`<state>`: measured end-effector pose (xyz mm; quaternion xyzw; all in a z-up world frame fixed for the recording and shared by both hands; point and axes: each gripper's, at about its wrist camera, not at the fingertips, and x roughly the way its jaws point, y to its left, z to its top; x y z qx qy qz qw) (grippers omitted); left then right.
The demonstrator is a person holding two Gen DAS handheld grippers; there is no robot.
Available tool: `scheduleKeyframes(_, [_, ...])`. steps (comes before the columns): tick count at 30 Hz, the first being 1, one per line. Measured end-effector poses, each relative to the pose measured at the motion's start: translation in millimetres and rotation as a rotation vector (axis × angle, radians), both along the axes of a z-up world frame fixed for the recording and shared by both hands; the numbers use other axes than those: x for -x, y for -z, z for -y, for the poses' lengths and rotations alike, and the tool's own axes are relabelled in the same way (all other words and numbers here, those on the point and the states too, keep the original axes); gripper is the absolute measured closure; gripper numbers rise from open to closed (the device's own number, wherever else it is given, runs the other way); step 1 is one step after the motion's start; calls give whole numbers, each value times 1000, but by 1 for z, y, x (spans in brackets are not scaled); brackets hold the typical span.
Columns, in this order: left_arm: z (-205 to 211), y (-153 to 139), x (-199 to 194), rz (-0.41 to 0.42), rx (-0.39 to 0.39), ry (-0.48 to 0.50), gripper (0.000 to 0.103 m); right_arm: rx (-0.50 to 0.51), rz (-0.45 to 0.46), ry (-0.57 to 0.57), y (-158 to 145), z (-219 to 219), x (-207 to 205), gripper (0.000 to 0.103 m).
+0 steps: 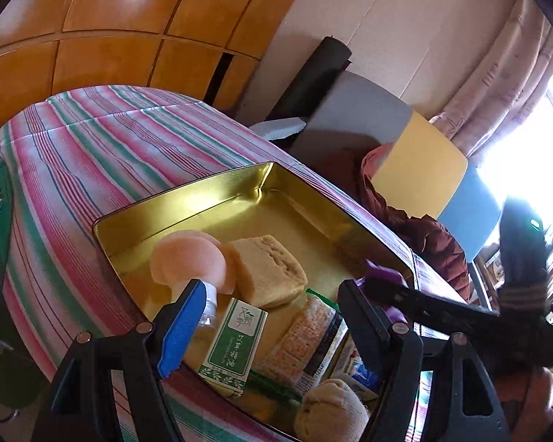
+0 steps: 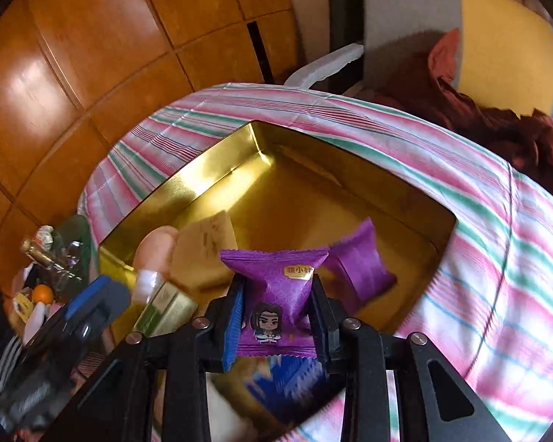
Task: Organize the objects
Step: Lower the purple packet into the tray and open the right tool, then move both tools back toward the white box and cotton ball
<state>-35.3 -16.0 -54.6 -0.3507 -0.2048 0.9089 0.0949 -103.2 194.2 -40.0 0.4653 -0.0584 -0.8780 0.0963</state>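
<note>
The right gripper [image 2: 276, 316] is clamped on a purple snack packet [image 2: 278, 294], its 2 fingers pinching the packet's lower half at the bottom centre of the right wrist view, so the packet stands upright between them with its crimped top edge fanned out above the tips. The packet hangs over the near part of a gold tin [image 2: 188, 199], which fills the middle of that frame on a striped cloth [image 2: 497, 221]. Just right of the held packet, a 2nd purple packet [image 2: 361, 261] lies on the tin's floor. Left of it sit a pale bread-like block [image 2: 206, 254], a peach-coloured rounded object [image 2: 155, 250] and a green and white box [image 2: 166, 305]. The left gripper [image 1: 261, 316] stands wide apart at the lower centre of the left wrist view, holding nothing, its blue-padded finger [image 1: 182, 328] near a small clear bottle [image 1: 208, 309] beside the peach object. In that view the tin also holds a long wrapped cereal bar [image 1: 302, 331] and a beige cloth ball [image 1: 331, 409] at the lower edge. The tin's far half, toward the upper centre, is bare gold.
</note>
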Motion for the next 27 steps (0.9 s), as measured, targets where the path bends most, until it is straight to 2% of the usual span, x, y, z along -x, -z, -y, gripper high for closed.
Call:
scheduleKeyframes(4, [1,1,1,9,-6,-1,28,-37,0,37,9,5,21,68])
scheduleKeyframes(8, [0,2,1,12,-6,3,28,-33,6,66,13,-1,23,59])
scheduleKeyframes(17, [-10,6,-3,18,6,30,28,36,-53,92,4,-19,-18,51])
scheduleKeyframes(27, [-34,2,-12,-3,25,118,28,83,-104,150,-7,-41,-68,45])
